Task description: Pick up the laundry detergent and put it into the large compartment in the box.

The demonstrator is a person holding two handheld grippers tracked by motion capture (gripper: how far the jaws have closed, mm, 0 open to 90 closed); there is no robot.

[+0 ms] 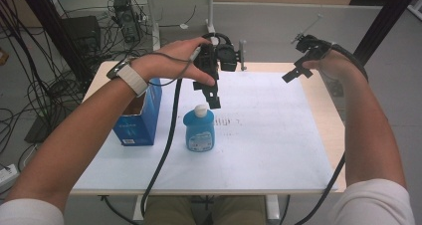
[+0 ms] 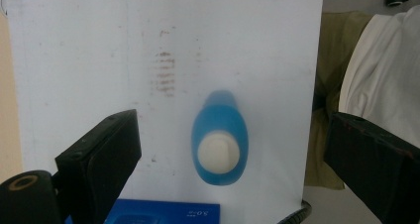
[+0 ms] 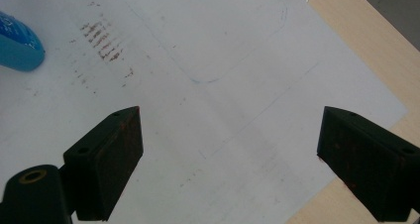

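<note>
Left gripper view looks straight down on the blue bottle [image 2: 220, 143], upright on the white tabletop [image 2: 89, 50] beside the blue box [image 1: 141, 116]. The left gripper [image 2: 233, 159] hovers above it, jaws apart; the right gripper [image 3: 230, 154] hangs well off, jaws apart too.

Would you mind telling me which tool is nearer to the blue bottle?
Left. The left tool hangs open just above the blue bottle, over its white cap; the right tool is raised far off to its right.

White-topped table [image 1: 278, 150] bears blue bottle [image 1: 199, 130], blue box [image 1: 139, 118].
</note>
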